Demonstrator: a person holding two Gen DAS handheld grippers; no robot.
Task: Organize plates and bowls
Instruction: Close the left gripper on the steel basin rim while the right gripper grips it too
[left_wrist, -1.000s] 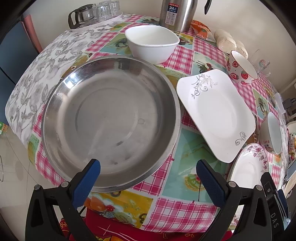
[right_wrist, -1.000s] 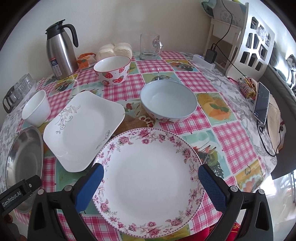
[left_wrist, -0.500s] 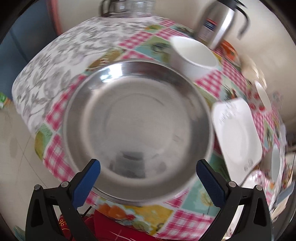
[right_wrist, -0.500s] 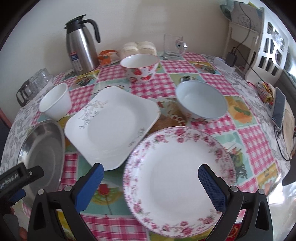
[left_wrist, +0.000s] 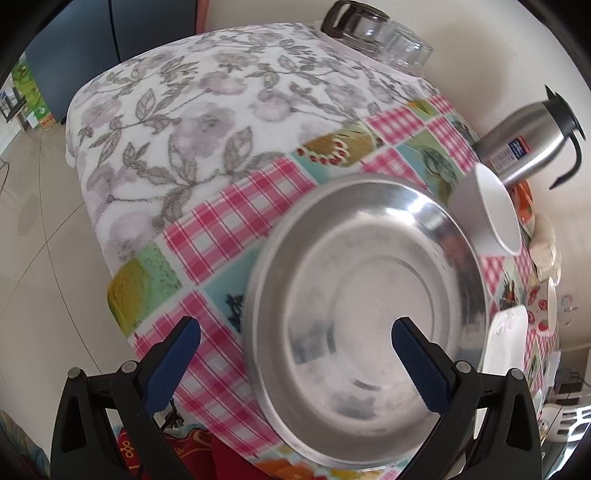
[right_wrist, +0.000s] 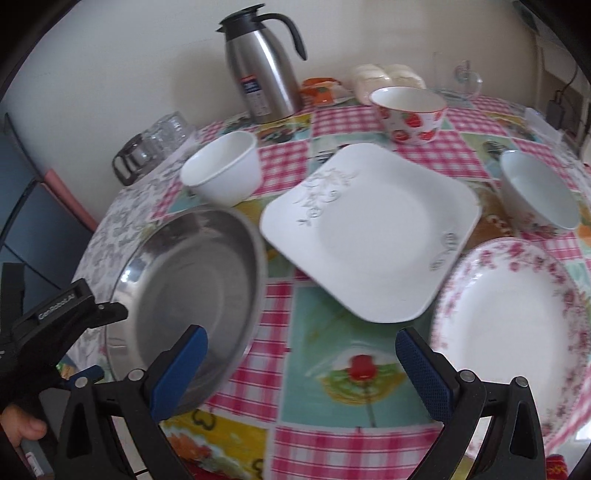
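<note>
A large steel plate (left_wrist: 365, 273) lies at the table's left edge. My left gripper (left_wrist: 293, 332) is open, with the plate's left rim between its fingers; the right fingertip hangs over the plate's inside. In the right wrist view the steel plate (right_wrist: 192, 280) sits left of a square white plate (right_wrist: 373, 229), and a floral round plate (right_wrist: 517, 317) is at the right. My right gripper (right_wrist: 301, 341) is open over the tablecloth between the steel and floral plates, holding nothing. A small white bowl (right_wrist: 225, 166), a strawberry bowl (right_wrist: 410, 110) and a pale blue bowl (right_wrist: 539, 192) stand behind.
A steel thermos (right_wrist: 262, 74) and glass cups (right_wrist: 155, 144) stand at the back near the wall. A glass mug (right_wrist: 461, 77) and buns (right_wrist: 384, 74) sit at the back right. The table edge (left_wrist: 122, 295) drops to a tiled floor on the left. A hand (right_wrist: 22, 424) holds the left gripper.
Both views have swung left. My left gripper moved from the steel plate's near rim to its left rim. My right gripper shifted left off the floral plate. Both stay open.
</note>
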